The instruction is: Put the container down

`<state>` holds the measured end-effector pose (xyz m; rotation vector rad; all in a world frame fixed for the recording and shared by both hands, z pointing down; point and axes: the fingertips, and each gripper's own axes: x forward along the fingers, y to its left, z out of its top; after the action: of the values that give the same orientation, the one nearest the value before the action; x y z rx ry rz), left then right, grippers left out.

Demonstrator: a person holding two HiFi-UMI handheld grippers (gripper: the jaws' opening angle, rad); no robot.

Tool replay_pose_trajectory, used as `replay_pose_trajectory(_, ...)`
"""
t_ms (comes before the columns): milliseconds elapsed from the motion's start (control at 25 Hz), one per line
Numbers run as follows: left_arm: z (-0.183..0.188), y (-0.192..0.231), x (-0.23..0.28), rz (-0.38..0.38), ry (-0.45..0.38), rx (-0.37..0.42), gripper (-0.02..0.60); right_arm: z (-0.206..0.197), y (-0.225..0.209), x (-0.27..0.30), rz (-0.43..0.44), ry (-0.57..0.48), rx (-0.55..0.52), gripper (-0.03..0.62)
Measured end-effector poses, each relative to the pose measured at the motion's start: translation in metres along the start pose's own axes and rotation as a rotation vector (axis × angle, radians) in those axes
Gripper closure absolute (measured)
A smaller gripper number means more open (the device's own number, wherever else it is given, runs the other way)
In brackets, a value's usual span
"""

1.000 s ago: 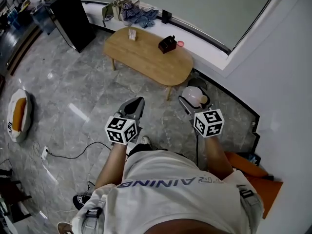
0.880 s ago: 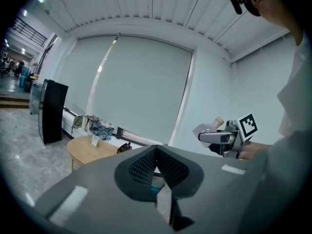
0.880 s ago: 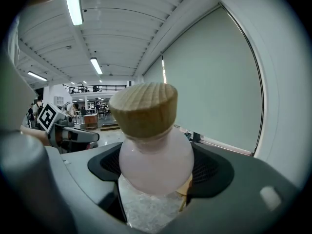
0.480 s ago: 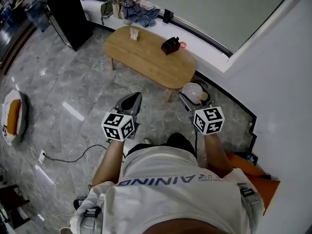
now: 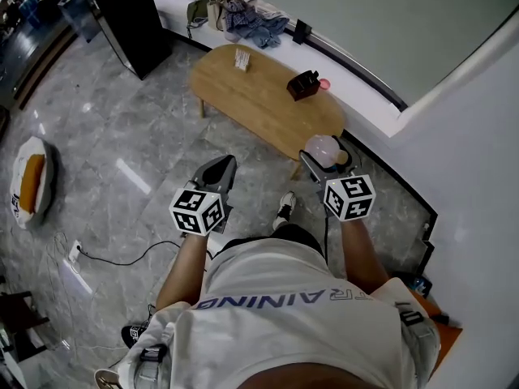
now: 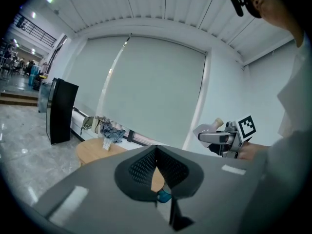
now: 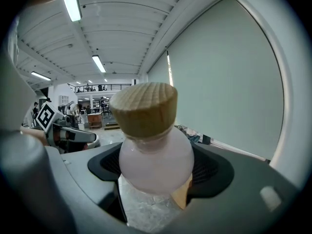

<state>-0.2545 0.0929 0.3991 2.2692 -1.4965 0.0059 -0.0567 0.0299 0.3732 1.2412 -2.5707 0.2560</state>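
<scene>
As I count from above: one left gripper (image 5: 217,171), one right gripper (image 5: 326,160), one container (image 5: 322,147), one desk (image 5: 259,104) (three small items sit on it).
Left jaws: closed tip to tip, nothing between them.
Right jaws: clamped on the container.
Container: pink rounded bottle, body squeezed between my right jaws, wooden stopper (image 7: 143,108) poking out past them.
Where: held in the air over the floor (image 5: 122,152), by the desk's near end.
</scene>
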Motion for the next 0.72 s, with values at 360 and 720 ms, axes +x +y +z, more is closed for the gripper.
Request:
replay_pose_trajectory(360,0.026,-0.005,0.115,-0.022,0.044,0.039,0.581,0.008,-0.101,0.049,-0.032,0.005,0.040,0.181)
replay_pose_trajectory(720,0.061,-0.050,0.262,-0.088,0.068,0.123,0.581,0.016,-0.246,0.078,-0.096,0.014,0.054,0.181)
